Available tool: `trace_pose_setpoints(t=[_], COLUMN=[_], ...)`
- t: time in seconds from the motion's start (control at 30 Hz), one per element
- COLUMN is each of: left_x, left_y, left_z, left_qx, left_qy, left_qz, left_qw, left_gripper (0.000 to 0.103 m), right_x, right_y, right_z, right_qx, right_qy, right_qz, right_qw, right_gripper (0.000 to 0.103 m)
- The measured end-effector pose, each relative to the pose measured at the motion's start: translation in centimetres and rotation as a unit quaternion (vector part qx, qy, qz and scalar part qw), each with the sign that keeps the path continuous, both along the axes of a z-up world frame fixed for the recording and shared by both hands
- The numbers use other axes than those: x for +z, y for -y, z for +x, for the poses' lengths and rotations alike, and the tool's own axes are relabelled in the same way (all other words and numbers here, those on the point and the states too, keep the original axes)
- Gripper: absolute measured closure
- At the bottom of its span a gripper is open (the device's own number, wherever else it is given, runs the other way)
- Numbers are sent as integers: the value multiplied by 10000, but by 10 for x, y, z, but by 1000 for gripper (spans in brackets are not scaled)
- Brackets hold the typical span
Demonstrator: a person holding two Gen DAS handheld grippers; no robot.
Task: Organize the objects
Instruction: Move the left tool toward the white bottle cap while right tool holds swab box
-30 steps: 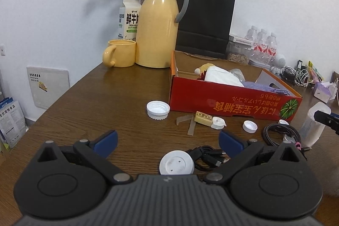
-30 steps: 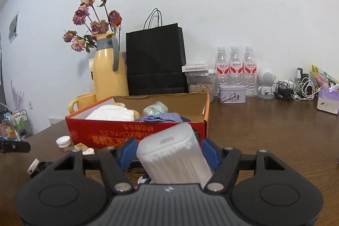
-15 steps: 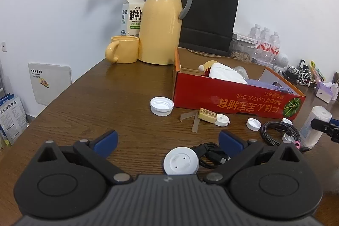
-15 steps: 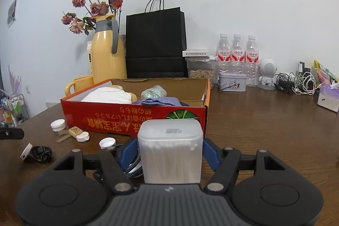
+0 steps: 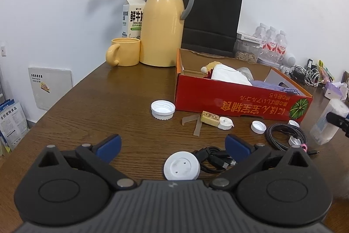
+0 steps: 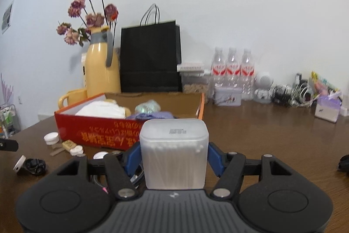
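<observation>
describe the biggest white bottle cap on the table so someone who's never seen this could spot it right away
Start at the long red cardboard box on the wooden table, and go to its front corner on the yellow jug's side. The big white cap lies on the bare wood just off that corner, open side up. It is wider than the other white caps and has a ribbed edge.

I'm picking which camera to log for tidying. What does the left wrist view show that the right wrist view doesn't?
Only the left wrist view: the milk carton, the black braided cable and the open left gripper over the white round charger.
Only the right wrist view: the right gripper, jaws closing on the cotton swab box, shown close up.
Both: the red box, yellow jug, black bag.
</observation>
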State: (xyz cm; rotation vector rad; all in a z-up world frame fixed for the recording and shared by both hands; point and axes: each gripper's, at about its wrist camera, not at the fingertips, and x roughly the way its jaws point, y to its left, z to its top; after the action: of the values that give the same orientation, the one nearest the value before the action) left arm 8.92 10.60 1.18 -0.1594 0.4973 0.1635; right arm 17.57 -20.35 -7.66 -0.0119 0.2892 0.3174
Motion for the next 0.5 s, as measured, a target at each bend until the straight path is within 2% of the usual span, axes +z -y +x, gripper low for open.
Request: trace_pose_setpoints(t=[0.13,0.5], left_x=[2,17], left_y=[2,-4], left_z=[5,43], left_qx=[10,142], left_qy=[1,-67], left_qz=[56,309], left_qw=[10000,9994], left_gripper=[0,0], right_x=[2,3], right_y=[-2,-5], right_z=[-7,-9], right_qx=[40,136], right_qy=[226,281], right_qz=[-53,-72], right_qw=[9997,9995], right_gripper=[40,40])
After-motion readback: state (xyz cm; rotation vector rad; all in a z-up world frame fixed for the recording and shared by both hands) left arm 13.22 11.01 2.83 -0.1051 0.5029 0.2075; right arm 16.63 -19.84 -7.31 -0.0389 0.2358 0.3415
